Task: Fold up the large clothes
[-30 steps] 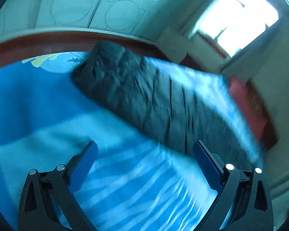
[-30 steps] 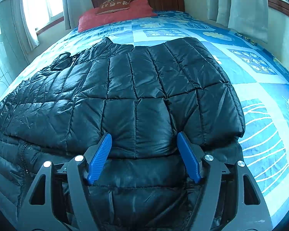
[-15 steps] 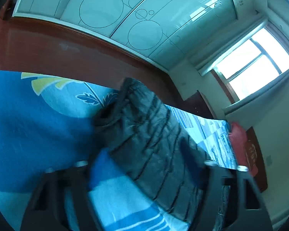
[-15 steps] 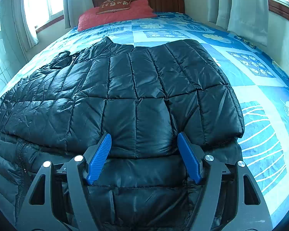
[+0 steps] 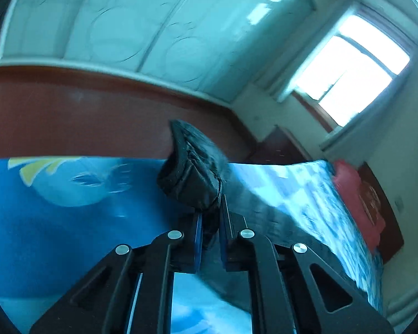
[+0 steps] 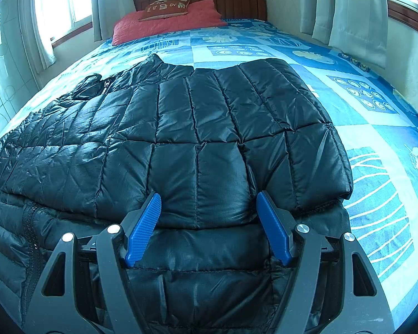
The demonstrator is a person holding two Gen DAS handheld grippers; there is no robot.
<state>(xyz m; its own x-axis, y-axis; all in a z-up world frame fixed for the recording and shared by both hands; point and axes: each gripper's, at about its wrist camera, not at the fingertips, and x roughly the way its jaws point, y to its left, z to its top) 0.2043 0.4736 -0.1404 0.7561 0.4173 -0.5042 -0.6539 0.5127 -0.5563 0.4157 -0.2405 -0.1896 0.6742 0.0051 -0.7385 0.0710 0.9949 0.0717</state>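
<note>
Room: a bedroom with a bed (image 6: 348, 105) under a blue patchwork-print cover; pale curtains (image 6: 345, 14) hang at the windows; a wooden headboard (image 6: 231, 0) stands at the far end

Around: a red pillow (image 6: 164, 25) lies against the headboard with a smaller brown cushion (image 6: 164, 7) on it; in the left wrist view a reddish-brown wooden panel (image 5: 69, 111) and pale wardrobe doors (image 5: 125, 27) marked with circles rise beyond the bed edge

Jacket: a black quilted puffer jacket (image 6: 195, 128) lies spread across the near half of the bed, one side folded over the body; its zipper runs down the left edge of the right wrist view

Fabric: shiny, crinkled, stitched into puffy rectangular panels; the cuff is a soft ribbed tube

Left tongs (image 5: 210, 217): narrow, pinched on the sleeve (image 5: 192, 172) just behind its cuff, which stands up off the cover; this view is blurred

Right tongs (image 6: 209, 217): wide, blue textured pads apart, lying over the jacket's near folded edge; whether the pads press the fabric I cannot tell
</note>
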